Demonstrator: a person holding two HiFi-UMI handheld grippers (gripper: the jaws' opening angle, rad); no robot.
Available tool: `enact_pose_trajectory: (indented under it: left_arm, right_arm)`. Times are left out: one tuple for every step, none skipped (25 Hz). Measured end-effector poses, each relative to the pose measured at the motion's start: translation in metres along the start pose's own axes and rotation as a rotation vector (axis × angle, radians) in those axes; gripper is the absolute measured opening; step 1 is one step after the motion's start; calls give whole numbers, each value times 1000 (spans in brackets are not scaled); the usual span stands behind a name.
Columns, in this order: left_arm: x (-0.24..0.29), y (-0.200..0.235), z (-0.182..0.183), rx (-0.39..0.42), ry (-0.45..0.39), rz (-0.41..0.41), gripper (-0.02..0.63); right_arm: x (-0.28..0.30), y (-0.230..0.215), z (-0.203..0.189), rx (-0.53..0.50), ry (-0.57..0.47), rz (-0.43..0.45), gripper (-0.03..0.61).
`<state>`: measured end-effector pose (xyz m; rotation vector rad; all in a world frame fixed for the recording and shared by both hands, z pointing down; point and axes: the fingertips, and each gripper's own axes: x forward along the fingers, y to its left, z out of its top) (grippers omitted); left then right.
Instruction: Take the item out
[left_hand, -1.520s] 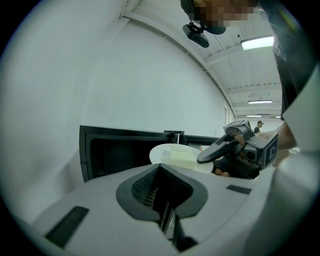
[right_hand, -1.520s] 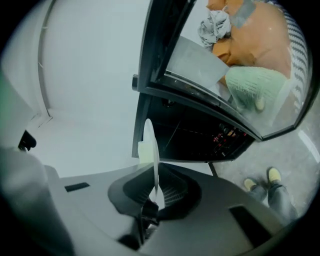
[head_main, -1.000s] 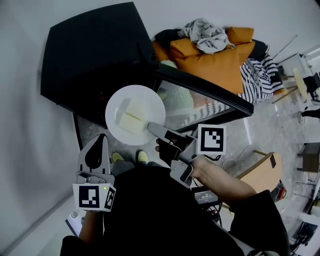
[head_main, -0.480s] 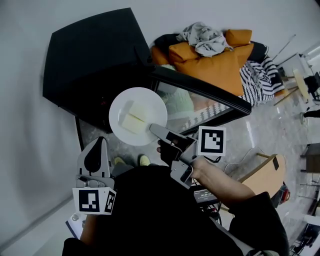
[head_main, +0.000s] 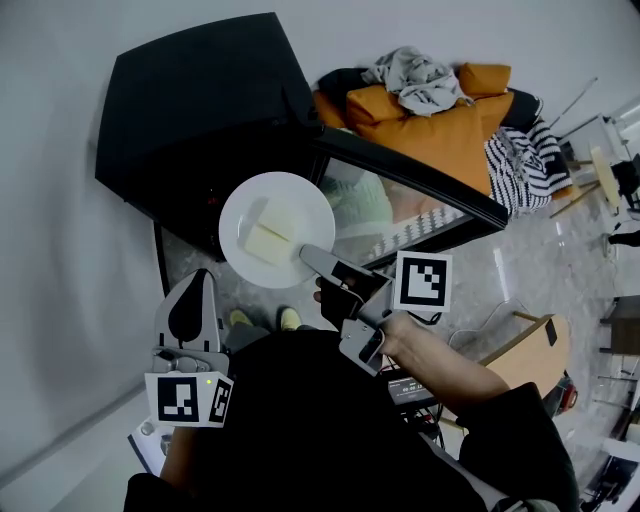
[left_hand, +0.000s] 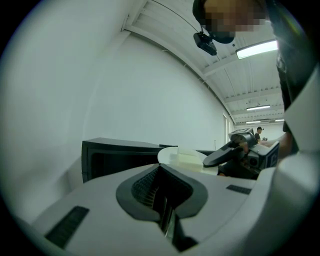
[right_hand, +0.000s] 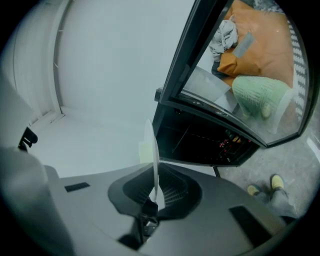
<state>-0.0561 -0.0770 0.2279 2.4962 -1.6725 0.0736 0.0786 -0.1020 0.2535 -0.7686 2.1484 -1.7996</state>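
A white round plate (head_main: 290, 210) carrying two pale yellow slabs of food (head_main: 262, 236) hangs in the air just in front of the black oven (head_main: 195, 110). My right gripper (head_main: 312, 257) is shut on the plate's near rim. In the right gripper view the plate (right_hand: 151, 160) shows edge-on, pinched between the jaws. My left gripper (head_main: 190, 315) stands lower left of the plate, apart from it, jaws together with nothing in them. The left gripper view shows the plate (left_hand: 180, 156) and the right gripper (left_hand: 225, 152) ahead.
The oven's glass door (head_main: 410, 195) hangs open to the right of the plate. Behind it lie an orange cushion (head_main: 430, 110) with grey cloth on top and a striped fabric (head_main: 520, 155). A white wall runs along the left. The person's yellow shoes (head_main: 262, 319) show below.
The plate, held by the right gripper, has drifted slightly right and up in the view. The left gripper has stayed in place.
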Motion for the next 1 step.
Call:
enact_pose_trajectory:
  left_arm:
    - [-1,1,0,0,-1,1,9]
  right_arm:
    - [1,1,-1,-3,2,1,26]
